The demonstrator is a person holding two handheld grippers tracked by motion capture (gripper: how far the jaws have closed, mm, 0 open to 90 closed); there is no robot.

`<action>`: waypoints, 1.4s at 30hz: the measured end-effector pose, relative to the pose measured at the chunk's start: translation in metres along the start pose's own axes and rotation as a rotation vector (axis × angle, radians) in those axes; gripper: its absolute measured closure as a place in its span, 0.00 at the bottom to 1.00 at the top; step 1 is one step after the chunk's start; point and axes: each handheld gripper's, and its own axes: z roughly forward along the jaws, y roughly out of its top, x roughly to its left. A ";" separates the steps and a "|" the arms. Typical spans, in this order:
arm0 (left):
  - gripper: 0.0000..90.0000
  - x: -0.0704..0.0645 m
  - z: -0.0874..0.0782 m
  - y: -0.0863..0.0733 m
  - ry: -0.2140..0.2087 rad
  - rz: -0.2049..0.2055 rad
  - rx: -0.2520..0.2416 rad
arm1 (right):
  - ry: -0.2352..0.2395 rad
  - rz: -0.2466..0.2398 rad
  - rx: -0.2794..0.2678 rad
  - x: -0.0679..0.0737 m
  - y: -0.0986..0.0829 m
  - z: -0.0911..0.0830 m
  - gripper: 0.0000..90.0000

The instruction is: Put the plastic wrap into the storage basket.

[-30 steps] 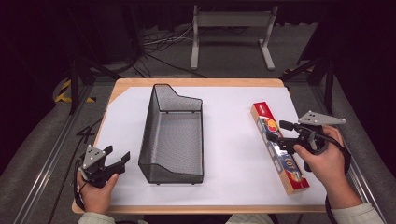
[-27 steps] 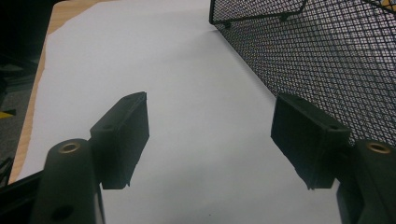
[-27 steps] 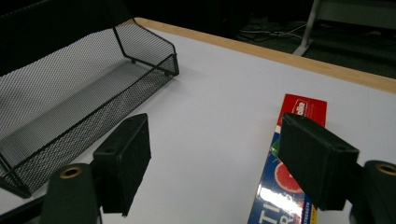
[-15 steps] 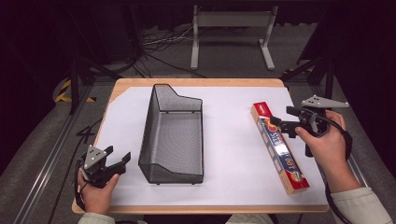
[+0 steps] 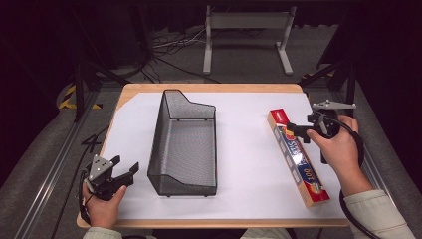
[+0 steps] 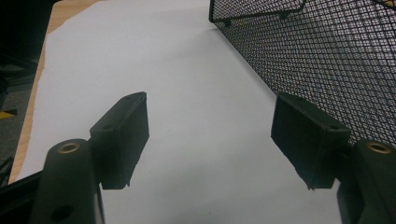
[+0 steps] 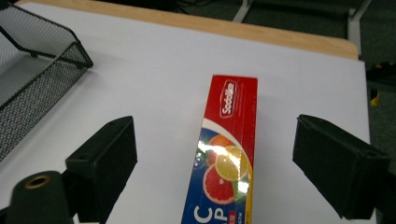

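Covering a wooden table (image 5: 209,88), white sheet (image 5: 249,149), dark room

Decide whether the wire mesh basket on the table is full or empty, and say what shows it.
Empty. In the high view the mesh basket shows only its bare mesh floor; the long box lies outside it on the white sheet, by the right gripper.

Bright table, dark surroundings, slight softness.

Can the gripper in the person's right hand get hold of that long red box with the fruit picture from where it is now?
Probably yes. The right gripper has its jaws wide open on either side of the long red cardboard box, with nothing between them.
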 end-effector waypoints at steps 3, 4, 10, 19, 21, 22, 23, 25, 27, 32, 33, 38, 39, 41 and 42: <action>0.31 0.000 0.000 0.000 0.002 0.001 0.001 | 0.010 0.010 0.056 -0.001 -0.007 0.009 0.15; 0.31 0.000 0.000 0.000 0.000 0.000 0.000 | 0.014 0.016 0.075 -0.001 -0.010 0.012 0.15; 0.31 0.000 0.000 0.000 0.002 0.001 0.002 | -0.002 0.029 0.148 -0.003 -0.021 0.022 0.14; 0.31 0.000 0.000 0.000 0.003 0.002 0.003 | -0.007 0.042 0.262 -0.003 -0.032 0.033 0.13; 0.31 0.000 0.000 0.000 0.003 0.003 0.004 | -0.005 0.045 0.282 -0.003 -0.035 0.035 0.13; 0.31 0.000 0.000 0.000 0.003 0.002 0.003 | -0.005 0.044 0.290 -0.003 -0.036 0.037 0.13; 0.31 0.000 0.000 0.000 0.003 0.001 0.003 | 0.000 0.047 0.303 -0.002 -0.037 0.038 0.12; 0.31 0.000 0.000 0.000 0.003 0.001 0.003 | 0.006 0.044 0.335 -0.002 -0.039 0.040 0.12; 0.31 0.000 0.000 0.000 0.003 0.003 0.003 | 0.006 0.043 0.357 -0.001 -0.041 0.042 0.12; 0.31 0.000 0.000 0.000 0.005 0.002 0.005 | -0.001 0.037 0.404 -0.001 -0.046 0.048 0.12; 0.31 0.000 0.000 0.000 0.006 0.002 0.004 | -0.003 0.033 0.413 -0.001 -0.047 0.049 0.13; 0.32 0.000 0.000 0.000 0.006 0.003 0.005 | -0.018 0.039 0.456 0.000 -0.049 0.053 0.18; 0.32 0.000 0.000 0.000 0.006 0.003 0.005 | -0.023 0.039 0.464 0.000 -0.050 0.054 0.19; 0.32 0.000 0.000 0.000 0.008 0.000 0.005 | -0.032 0.040 0.481 0.001 -0.051 0.056 0.23; 0.32 0.000 0.000 0.000 0.009 -0.001 0.005 | -0.033 0.042 0.496 0.001 -0.052 0.057 0.25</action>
